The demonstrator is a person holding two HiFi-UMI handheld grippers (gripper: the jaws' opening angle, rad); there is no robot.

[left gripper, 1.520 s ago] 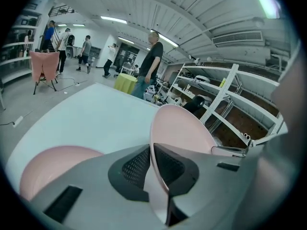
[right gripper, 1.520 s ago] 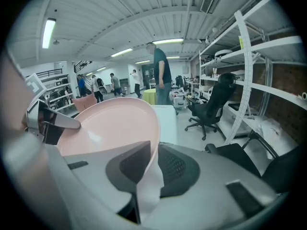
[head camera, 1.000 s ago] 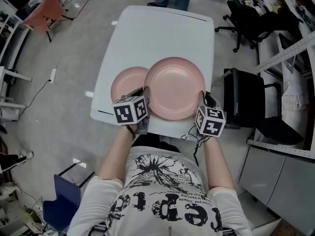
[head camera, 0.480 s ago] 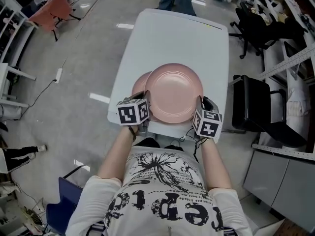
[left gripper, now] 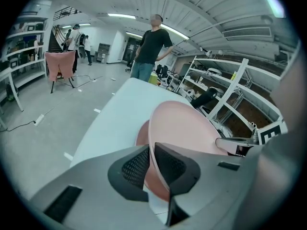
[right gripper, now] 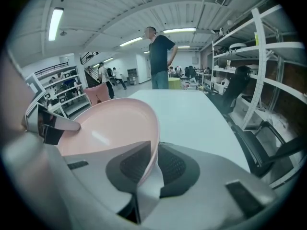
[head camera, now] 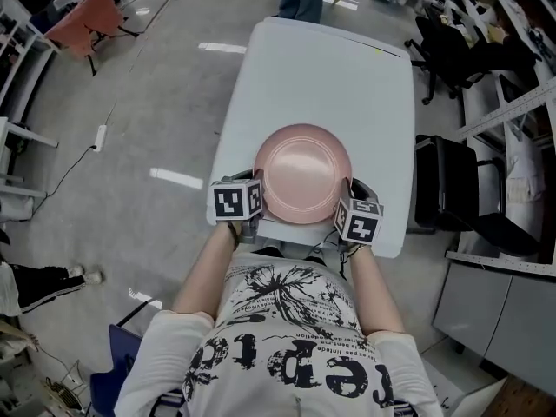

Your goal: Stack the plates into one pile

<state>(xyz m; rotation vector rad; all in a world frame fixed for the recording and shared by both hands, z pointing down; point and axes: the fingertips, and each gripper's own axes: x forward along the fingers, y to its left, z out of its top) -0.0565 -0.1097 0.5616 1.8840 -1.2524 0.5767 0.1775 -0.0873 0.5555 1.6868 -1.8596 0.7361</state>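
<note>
L tool (left gripper: 149, 150) jaws are opening w/ top plate (head camera: 302, 170) rim between; R tool (right gripper: 156, 146) is clamped on opp. rim. Plate is held over lower plate (left gripper: 142, 134) on bench (head camera: 347, 68). Rims should be centred & levelled before R grip is freed.

I'm in a big open lab or workshop: metal racks (right gripper: 263, 47), black office chairs (head camera: 447, 37), a floor power strip (head camera: 99, 136), a white table (head camera: 347, 68).
</note>
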